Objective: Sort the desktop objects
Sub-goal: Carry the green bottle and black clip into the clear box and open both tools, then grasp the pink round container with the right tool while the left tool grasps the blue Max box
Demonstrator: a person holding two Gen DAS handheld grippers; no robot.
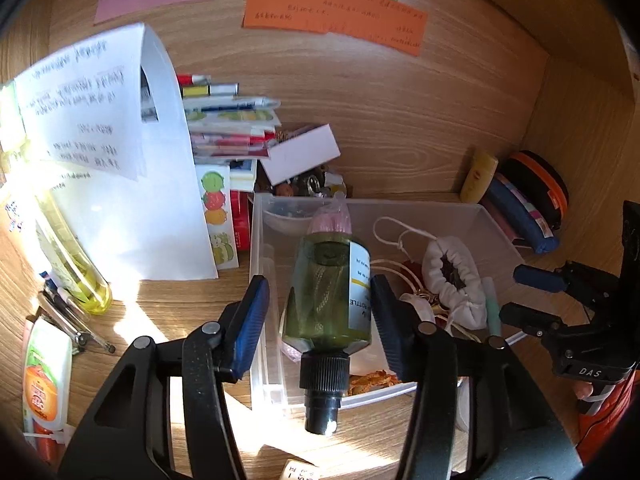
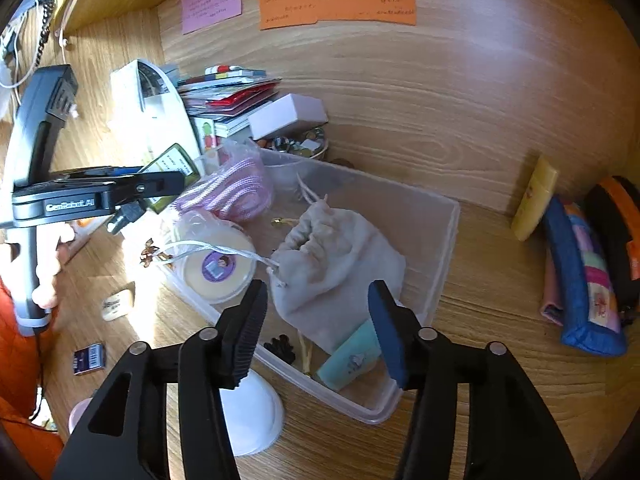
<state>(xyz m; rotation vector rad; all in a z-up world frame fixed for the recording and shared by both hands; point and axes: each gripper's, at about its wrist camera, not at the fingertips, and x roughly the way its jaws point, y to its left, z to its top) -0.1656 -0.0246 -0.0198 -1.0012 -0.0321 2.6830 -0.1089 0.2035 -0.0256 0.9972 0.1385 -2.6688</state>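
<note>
A: Status of the green bottle (image 1: 328,292)?

B: It lies between the left gripper (image 1: 320,312) pads, over the clear bin (image 1: 496,220). The pads stand apart and clear of it; release looks complete.

A: Right gripper (image 2: 316,328)?

B: Jaws apart, empty, angled down above the white pouch (image 2: 332,256) in the bin.

A: Remaining work?

B: Probably much: the glue bottle (image 1: 44,384), pens (image 1: 76,320) and eraser (image 2: 116,304) stay outside, left of the grippers.

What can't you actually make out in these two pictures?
- Writing on the orange note: too small and blurred in both views.
- Green bottle: its label curves out of sight in the left view; in the right view the left hand-held gripper hides it.
- Inside the white pouch: hidden by its gathered cloth.
- Clear bin: floor partly covered.
</note>
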